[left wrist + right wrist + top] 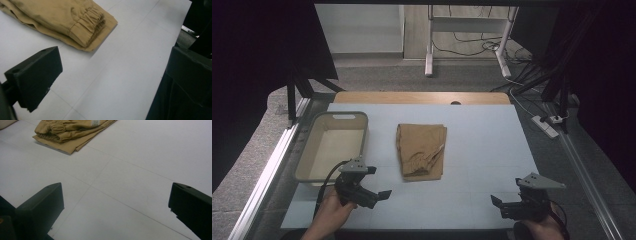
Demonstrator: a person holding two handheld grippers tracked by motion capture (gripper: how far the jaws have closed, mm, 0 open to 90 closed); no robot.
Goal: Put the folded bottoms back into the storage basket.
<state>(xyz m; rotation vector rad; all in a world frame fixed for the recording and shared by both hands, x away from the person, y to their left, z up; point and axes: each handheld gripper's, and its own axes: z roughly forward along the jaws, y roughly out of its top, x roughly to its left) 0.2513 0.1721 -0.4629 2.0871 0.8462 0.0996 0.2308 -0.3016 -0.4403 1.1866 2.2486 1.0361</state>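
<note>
Folded tan trousers [421,151] lie at the middle of the frame on the white bench [482,145], with a beige bin [333,145] just to their left. The left hand-held gripper [381,196] hovers at the lower left, jaws spread wide with nothing between them. The right hand-held gripper [498,204] sits at the lower right, well apart from the trousers, likewise spread and empty.
</note>
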